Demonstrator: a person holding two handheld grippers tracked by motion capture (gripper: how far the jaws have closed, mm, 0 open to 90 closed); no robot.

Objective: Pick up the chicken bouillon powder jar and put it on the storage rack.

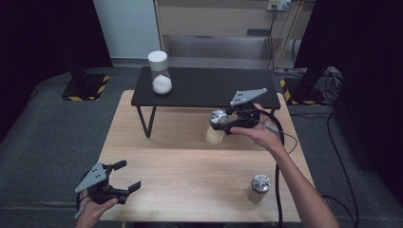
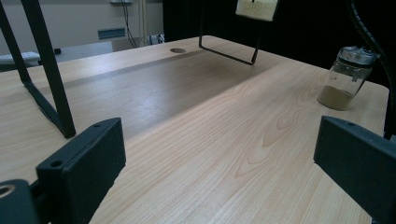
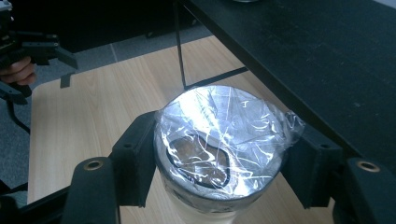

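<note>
My right gripper (image 1: 221, 121) is shut on a jar (image 1: 215, 135) of pale powder with a shiny wrapped lid. It holds the jar above the wooden table (image 1: 190, 166), just in front of the black shelf (image 1: 204, 88). In the right gripper view the black jaws press on both sides of the jar's lid (image 3: 219, 135). At the table's front left corner my left gripper (image 1: 128, 175) is open, with nothing between its jaws (image 2: 219, 172). A second jar (image 1: 259, 188) with the same lid stands at the front right, and the left gripper view shows it as well (image 2: 345, 79).
A taller jar (image 1: 160, 73) with a white cap and white powder stands on the left part of the black shelf. The shelf's thin metal legs (image 2: 46, 79) reach down to the table. The right gripper's cable (image 1: 278, 156) trails along the person's right forearm.
</note>
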